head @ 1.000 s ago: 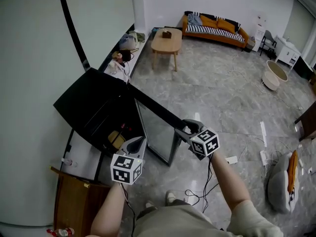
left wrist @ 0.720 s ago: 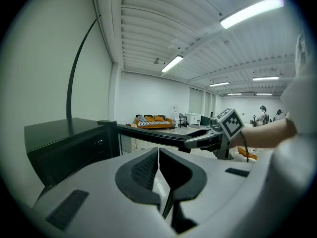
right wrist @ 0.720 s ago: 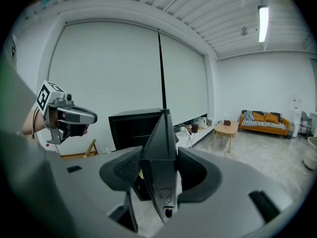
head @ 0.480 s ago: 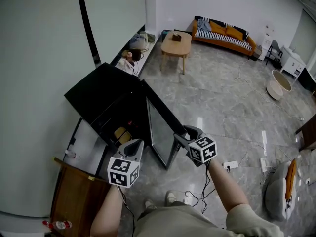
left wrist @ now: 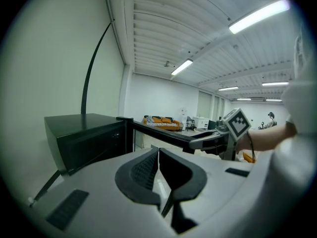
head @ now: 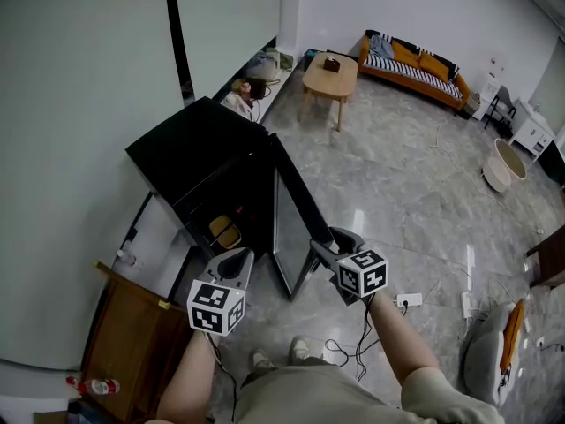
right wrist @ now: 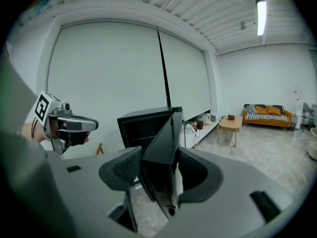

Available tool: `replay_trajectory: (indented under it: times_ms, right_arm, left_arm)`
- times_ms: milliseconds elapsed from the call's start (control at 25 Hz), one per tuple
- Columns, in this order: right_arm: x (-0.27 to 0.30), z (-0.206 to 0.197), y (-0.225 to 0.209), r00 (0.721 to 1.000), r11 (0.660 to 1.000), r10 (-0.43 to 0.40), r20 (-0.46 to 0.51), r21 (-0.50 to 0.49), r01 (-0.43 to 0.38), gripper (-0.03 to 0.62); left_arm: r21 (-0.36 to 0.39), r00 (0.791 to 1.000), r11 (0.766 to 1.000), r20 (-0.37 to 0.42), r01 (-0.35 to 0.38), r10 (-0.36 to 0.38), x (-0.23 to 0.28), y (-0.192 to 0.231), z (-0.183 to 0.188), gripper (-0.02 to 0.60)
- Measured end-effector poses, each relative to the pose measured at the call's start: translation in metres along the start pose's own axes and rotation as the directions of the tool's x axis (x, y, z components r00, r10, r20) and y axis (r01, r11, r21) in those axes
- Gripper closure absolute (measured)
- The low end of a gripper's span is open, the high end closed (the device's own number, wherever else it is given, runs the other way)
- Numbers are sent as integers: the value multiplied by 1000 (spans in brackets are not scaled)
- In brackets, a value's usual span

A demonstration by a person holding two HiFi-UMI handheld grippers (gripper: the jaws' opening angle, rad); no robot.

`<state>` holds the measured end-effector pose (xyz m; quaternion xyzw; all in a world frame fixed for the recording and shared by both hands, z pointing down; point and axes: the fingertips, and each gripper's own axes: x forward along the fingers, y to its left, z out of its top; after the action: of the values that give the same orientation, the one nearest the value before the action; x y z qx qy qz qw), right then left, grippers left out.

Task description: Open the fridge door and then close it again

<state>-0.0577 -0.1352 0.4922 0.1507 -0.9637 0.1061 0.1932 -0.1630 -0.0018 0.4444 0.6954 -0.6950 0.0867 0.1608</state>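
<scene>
Boxy matte-black fridge (head: 190, 162) sits against the pale wall. Just in front of it, the left gripper (head: 235, 256) has its ribbed jaws pinched together on nothing. The flat, glossy fridge door (head: 290, 223) sticks out half open, with the right gripper (head: 328, 242) clamped on its free edge.

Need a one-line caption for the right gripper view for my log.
Right gripper clamped on the edge of the glossy black fridge door, which stands open from the boxy black fridge cabinet.
</scene>
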Motion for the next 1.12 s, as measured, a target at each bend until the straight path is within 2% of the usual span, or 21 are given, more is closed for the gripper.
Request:
replay_trajectory:
  times_ms: [440, 1120]
  right_arm:
    - [12, 2, 40, 998, 999, 53, -17, 11, -52, 383]
    - [60, 8, 114, 996, 997, 54, -72, -45, -58, 378]
  left_arm:
    - [-32, 999, 999, 2, -35, 35, -21, 17, -10, 571]
    - [-78, 993, 990, -3, -120, 120, -55, 63, -26, 571]
